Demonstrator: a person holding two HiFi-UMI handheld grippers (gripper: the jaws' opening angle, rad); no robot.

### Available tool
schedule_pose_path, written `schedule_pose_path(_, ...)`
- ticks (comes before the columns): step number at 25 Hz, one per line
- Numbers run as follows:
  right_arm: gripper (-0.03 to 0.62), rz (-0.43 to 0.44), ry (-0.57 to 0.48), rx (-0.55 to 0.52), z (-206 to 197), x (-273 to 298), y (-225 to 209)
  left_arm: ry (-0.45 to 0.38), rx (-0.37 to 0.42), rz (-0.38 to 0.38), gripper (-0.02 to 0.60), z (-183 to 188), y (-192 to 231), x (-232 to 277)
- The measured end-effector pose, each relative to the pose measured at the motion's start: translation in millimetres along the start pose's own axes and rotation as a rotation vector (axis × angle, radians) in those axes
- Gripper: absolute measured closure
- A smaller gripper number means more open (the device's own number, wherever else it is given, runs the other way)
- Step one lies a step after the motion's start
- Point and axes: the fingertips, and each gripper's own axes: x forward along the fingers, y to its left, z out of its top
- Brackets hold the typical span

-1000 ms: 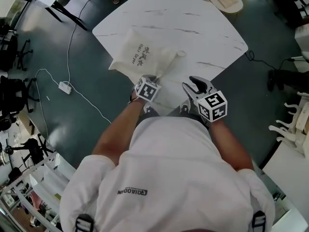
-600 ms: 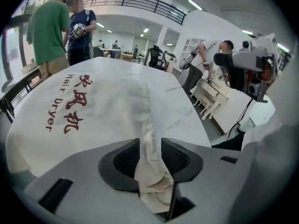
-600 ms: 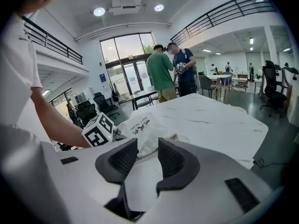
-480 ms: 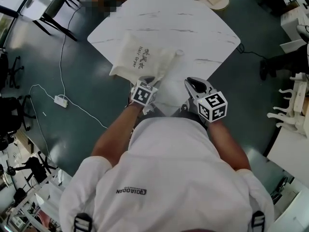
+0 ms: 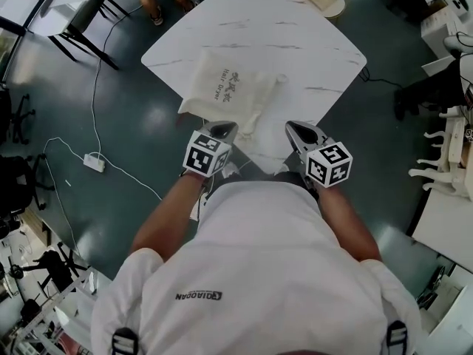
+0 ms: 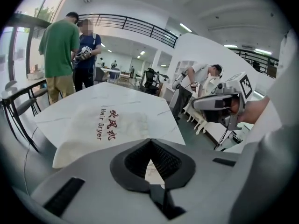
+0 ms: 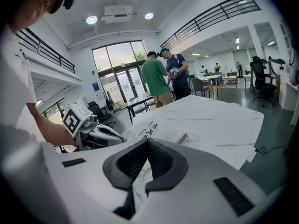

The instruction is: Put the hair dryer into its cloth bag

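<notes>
The left tongs [image 6: 150,142] are fully closed. Their two dark tips meet and nothing is between them. They hang over the near left edge of the counter [image 5: 295,28], just before the narrow end of the cloth bag [image 5: 222,87], and they do not touch it. The right tongs [image 7: 147,141] are closed in the same way and hold nothing. They are above the near right edge, close to the near corner.

The cloth bag lies flat on the left half of the counter, and one of its corners hangs over the near left edge. Its long axis goes from the far side towards the near corner, and the narrow end points to the person. A cord [image 5: 279,80] lies beside it on the right. The hair dryer itself does not show, and I cannot tell whether it is inside the bag.
</notes>
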Motion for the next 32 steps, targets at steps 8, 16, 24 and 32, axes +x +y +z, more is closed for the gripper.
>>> schedule_pose_path(8,0.572,0.079,0.007,-0.06,10,-17,11,-0.155,-0.093,0.035,0.554,22,-42,-46)
schedule_pose_path(16,0.572,0.197,-0.01,-0.1,-14,-90,21,-0.201,-0.178,0.139,0.554,6,-122,-48)
schedule_pose_path(24,0.572,0.277,0.026,-0.086,-79,-170,11,-0.21,-0.236,0.186,0.554,-42,-224,-39)
schedule_pose_path(32,0.572,0.327,0.001,-0.081,-90,-200,14,-0.238,-0.256,0.286,0.554,-58,-249,-69)
